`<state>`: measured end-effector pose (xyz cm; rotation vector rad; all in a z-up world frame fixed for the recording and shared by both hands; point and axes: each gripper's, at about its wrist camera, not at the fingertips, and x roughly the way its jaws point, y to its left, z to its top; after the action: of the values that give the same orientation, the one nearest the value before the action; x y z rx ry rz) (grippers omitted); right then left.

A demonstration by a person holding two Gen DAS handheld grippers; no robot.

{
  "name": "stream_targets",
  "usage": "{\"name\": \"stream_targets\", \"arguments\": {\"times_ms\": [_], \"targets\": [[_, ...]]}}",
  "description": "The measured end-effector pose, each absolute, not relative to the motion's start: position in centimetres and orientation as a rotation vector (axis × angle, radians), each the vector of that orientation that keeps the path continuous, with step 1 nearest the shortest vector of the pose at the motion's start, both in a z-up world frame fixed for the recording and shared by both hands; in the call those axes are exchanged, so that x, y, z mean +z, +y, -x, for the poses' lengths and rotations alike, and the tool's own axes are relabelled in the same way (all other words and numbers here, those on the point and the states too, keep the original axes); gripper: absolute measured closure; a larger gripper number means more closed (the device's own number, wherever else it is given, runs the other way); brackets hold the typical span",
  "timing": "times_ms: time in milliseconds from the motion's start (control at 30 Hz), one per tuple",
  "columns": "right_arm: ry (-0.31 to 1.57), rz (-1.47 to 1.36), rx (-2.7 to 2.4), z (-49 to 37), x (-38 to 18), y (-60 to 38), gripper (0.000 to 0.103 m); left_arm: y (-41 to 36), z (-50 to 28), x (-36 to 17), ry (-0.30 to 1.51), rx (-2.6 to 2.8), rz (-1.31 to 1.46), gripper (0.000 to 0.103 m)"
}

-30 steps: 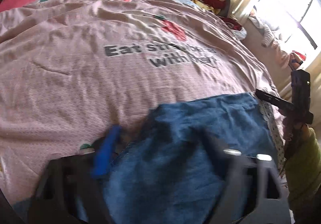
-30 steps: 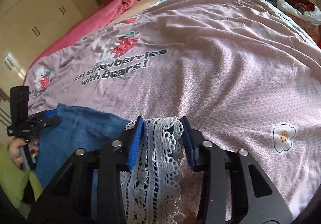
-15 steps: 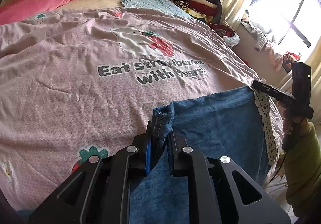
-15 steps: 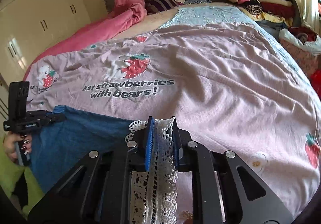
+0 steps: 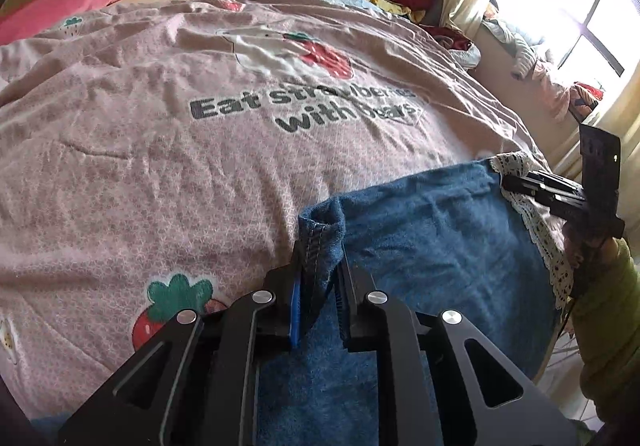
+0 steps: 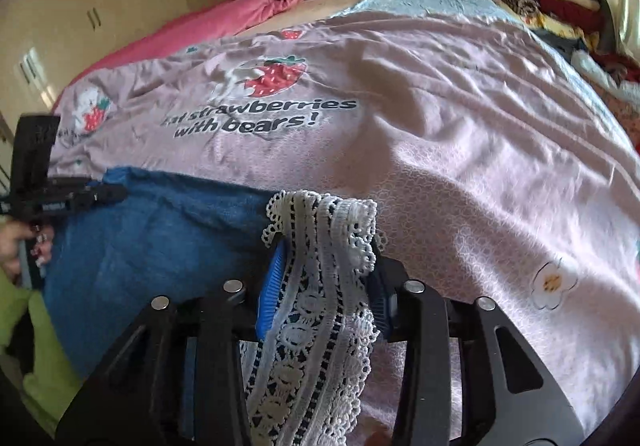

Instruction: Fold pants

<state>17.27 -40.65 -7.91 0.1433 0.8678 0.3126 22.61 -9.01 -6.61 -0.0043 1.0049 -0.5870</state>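
Blue pants (image 5: 420, 246) on bed (image 5: 160, 166), near edge. Left tongs (image 5: 320, 286) clamped on stitched denim corner; right tongs (image 6: 324, 278) clamped on lace trim (image 6: 320, 306). Held edge spans between tongs; open bed lies ahead.

Both wrist views look steeply down, close over the pants (image 5: 420, 246) (each shows the pink bedspread (image 5: 160, 150)).
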Motion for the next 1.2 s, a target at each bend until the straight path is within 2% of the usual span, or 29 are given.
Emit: {"name": "stream_targets", "arguments": {"times_ms": [200, 300, 433, 467, 533, 600, 667, 767, 833, 1000, 1100, 1200], "targets": [[0.793, -0.010, 0.288, -16.3, -4.9, -39.6, 0.095, -8.5, -22.3, -5.0, 0.948, -0.575, 0.037, 0.091], [0.868, 0.008, 0.284, -18.2, -6.9, -39.6, 0.095, -9.0, -22.6, -5.9, 0.971, -0.560, 0.013, 0.091], [0.910, -0.049, 0.272, -19.0, -8.8, -40.4, 0.091, -9.6, -22.5, -7.0, 0.973, -0.541, -0.051, 0.086], [0.909, -0.057, 0.254, -19.0, -8.7, -40.7, 0.083, -9.5, -22.6, -7.1, 0.975, -0.542, -0.047, 0.085], [0.908, -0.054, 0.226, -18.8, -8.6, -40.9, 0.075, -9.0, -22.8, -7.0, 0.968, -0.527, -0.040, 0.068], [0.906, -0.066, 0.196, -18.4, -8.2, -41.4, 0.068, -8.2, -22.8, -6.4, 0.949, -0.487, -0.047, 0.056], [0.892, -0.068, 0.154, -17.8, -7.6, -41.7, 0.055, -6.9, -22.6, -5.4, 0.920, -0.458, -0.021, 0.052], [0.866, -0.059, 0.110, -16.3, -6.4, -42.1, 0.049, -5.0, -21.7, -3.8, 0.878, -0.418, -0.006, 0.051], [0.845, -0.043, 0.091, -14.9, -5.4, -42.0, 0.047, -3.9, -20.6, -2.7, 0.851, -0.402, 0.000, 0.038], [0.786, -0.036, 0.093, -11.0, -3.5, -40.7, 0.041, -3.0, -16.4, -1.2, 0.831, -0.430, -0.010, 0.034], [0.773, -0.026, 0.119, -9.0, -3.0, -39.3, 0.041, -3.3, -13.8, -1.6, 0.838, -0.454, -0.020, 0.016], [0.790, -0.013, 0.150, -7.6, -3.4, -37.5, 0.040, -4.0, -11.7, -3.1, 0.862, -0.416, -0.089, 0.016]]}}
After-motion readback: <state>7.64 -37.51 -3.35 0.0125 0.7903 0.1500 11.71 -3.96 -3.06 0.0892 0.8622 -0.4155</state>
